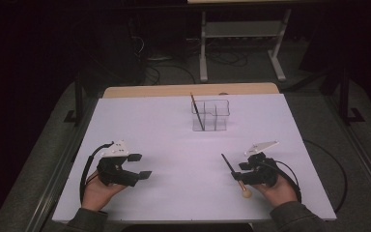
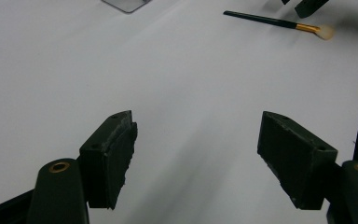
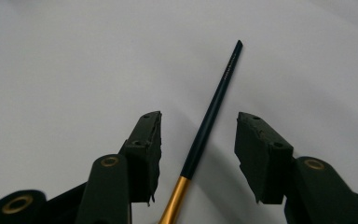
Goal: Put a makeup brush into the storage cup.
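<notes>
A slim makeup brush (image 3: 209,123), dark glossy handle, gold ferrule and pale rounded tuft, lies flat on the matte white table (image 1: 174,145) between the right tool's (image 3: 198,140) part-open rubbery pads, untouched.

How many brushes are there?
2. One brush lies on the table between the right gripper's open jaws, not yet pinched. The other brush stands tilted in the clear holder's left compartment. None seems hidden.
</notes>
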`<state>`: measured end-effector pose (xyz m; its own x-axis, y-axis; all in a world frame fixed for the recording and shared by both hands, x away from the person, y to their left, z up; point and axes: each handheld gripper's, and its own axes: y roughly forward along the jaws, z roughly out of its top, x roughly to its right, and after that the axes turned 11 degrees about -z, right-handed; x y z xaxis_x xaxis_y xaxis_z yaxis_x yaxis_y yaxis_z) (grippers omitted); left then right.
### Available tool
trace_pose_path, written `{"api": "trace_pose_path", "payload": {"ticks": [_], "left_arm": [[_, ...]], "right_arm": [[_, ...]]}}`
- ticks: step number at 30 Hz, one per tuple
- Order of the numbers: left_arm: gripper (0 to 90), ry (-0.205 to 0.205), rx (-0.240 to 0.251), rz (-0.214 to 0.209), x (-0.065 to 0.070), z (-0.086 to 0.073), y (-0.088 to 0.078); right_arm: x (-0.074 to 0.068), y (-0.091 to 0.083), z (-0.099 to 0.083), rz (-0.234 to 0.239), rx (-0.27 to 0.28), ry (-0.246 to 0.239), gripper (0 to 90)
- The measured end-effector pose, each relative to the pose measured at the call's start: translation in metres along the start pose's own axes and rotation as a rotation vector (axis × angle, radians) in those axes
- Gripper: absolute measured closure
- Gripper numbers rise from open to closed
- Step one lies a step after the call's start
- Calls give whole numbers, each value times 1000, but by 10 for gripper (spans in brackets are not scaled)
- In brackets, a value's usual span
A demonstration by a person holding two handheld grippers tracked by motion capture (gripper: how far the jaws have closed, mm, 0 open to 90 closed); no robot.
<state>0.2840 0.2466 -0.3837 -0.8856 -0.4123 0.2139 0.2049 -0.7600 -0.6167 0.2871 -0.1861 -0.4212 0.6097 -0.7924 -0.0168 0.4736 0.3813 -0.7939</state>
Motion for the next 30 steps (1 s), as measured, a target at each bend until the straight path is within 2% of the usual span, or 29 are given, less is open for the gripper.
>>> {"api": "trace_pose_path", "payload": {"ticks": [20,30], "left_arm": [[265,-2,-1,0,0,0,0],[264,2,-1,0,-1,0,-1]], "right_arm": [[-3,7,-3,-10,-25,-11,598],[-4,10,-4,-12,-36,-18,618]]}}
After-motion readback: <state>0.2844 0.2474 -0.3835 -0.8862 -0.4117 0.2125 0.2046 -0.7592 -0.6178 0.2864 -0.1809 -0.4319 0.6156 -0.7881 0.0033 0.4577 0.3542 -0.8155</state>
